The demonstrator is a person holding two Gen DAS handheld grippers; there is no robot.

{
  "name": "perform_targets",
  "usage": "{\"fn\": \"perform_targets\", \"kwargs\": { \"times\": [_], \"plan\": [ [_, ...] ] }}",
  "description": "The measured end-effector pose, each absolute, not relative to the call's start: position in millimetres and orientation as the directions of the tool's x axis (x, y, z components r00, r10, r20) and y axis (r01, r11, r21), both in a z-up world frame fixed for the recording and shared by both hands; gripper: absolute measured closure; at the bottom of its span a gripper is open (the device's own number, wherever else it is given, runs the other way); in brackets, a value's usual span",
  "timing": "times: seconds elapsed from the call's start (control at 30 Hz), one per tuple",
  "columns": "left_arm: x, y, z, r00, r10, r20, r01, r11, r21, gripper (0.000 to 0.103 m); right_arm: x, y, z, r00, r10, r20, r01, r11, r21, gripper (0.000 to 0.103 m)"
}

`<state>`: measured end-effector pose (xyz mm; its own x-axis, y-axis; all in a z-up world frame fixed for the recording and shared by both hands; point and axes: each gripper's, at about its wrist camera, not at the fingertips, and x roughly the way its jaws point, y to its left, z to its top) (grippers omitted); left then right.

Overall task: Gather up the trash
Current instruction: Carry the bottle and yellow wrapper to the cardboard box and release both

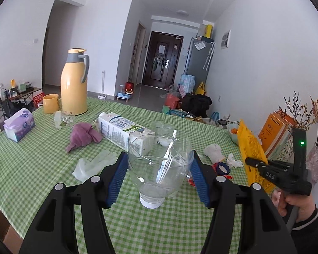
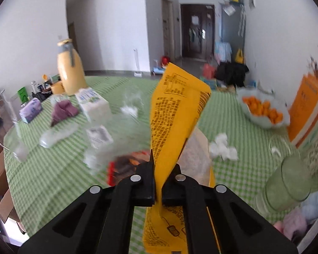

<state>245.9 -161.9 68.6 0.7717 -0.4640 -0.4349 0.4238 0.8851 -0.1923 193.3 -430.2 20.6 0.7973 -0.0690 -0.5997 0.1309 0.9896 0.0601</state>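
The table [image 1: 42, 169], under its green checked cloth, fills the lower half of both views and is far from cleared. Judging by what lies on it, the collecting is at an early or middle stage: two pieces are in hand, many remain, and no bin or bag shows in either view, so where the trash goes cannot be told.

The largest loose piece is the milk carton [image 1: 118, 130], lying on its side at centre frame in the left wrist view, near the yellow thermos [image 1: 74, 84] that stands upper left. Next comes the cut-off clear plastic bottle [image 1: 159, 165], cap end toward the camera, at lower centre; the left gripper [image 1: 156, 177] has its fingers [image 1: 116, 177] closed against its sides and holds it above the cloth.

The yellow snack bag [image 2: 176, 110] rises through the middle of the right wrist view, pinched flat by the right gripper [image 2: 158, 184], whose fingers are pressed nearly together on the foil.

Still on the cloth: a clear disposable glove [image 1: 93, 163] left of centre, a red wrapper [image 2: 125, 165] just left of the right gripper, crumpled white tissue [image 2: 222, 148] to the right of the bag, and a smaller white wad [image 1: 214, 151]. The purple cloth [image 1: 82, 135] may or may not count as trash.
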Motion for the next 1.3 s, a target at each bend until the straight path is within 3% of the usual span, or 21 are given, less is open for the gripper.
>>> {"fn": "perform_targets", "kwargs": {
  "times": [0.33,0.63,0.93,1.07,1.3],
  "plan": [
    [250.0,-84.5,62.2,0.812,-0.391,-0.433,0.327,0.920,-0.218,0.047,233.9,-331.6,33.4,0.805,0.059,-0.591,-0.057,0.998,0.023,0.100],
    [228.3,76.7,36.7,0.870,-0.115,-0.479,-0.003,0.971,-0.237,0.047,291.8,-153.9,14.5,0.695,0.334,-0.636,-0.412,0.911,0.028,0.100],
    [170.8,269.0,-3.6,0.789,0.245,-0.564,-0.422,0.883,-0.207,0.046,308.7,59.6,-4.6,0.443,0.593,-0.672,-0.744,0.661,0.093,0.100],
    [171.5,318.2,-29.4,0.725,0.289,-0.626,-0.509,0.837,-0.203,0.046,305.0,148.6,-28.7,0.255,0.650,-0.716,-0.839,0.517,0.171,0.099],
    [182.1,362.7,-89.9,0.615,0.274,-0.739,-0.593,0.779,-0.205,0.045,306.0,240.4,-87.9,-0.019,0.589,-0.808,-0.858,0.405,0.316,0.099]
  ]
}}
